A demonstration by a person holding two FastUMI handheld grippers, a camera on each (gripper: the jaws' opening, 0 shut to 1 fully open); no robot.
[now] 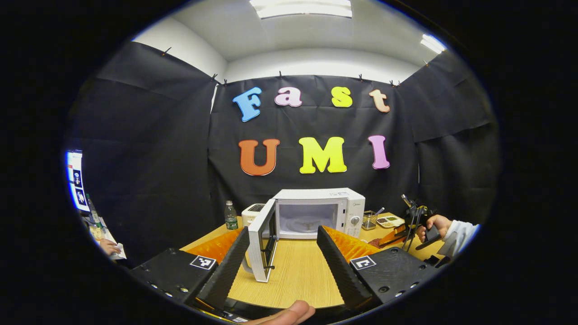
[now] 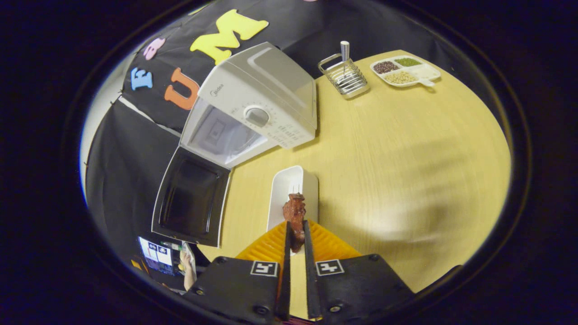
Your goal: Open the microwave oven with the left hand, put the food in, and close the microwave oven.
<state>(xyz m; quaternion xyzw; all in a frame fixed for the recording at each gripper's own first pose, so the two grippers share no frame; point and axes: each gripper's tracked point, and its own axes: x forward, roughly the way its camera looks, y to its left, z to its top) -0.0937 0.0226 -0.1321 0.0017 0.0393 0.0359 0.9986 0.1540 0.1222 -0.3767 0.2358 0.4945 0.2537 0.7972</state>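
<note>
Fingers first: my left gripper stands spread wide and empty, well back from the microwave oven, with the oven's door showing between its two fingers. My right gripper has its fingers drawn close, pinching the food, a reddish-brown piece, above a white tray that lies on the bench in front of the oven.

Oven: it sits at the back of the bench with its door swung fully open to its left side and the cavity bare, the turntable plate visible inside. I judge the opening step done and the loading step in hand.

Food relative to oven: in the right gripper view it hangs in front of the oven's control side and apart from it, not yet in line with the cavity.

Next move, as I judge it: carry the food across to the open mouth, clear of the door's edge, set it on the plate and release. My left gripper then has to reach the door to swing it closed.
</note>
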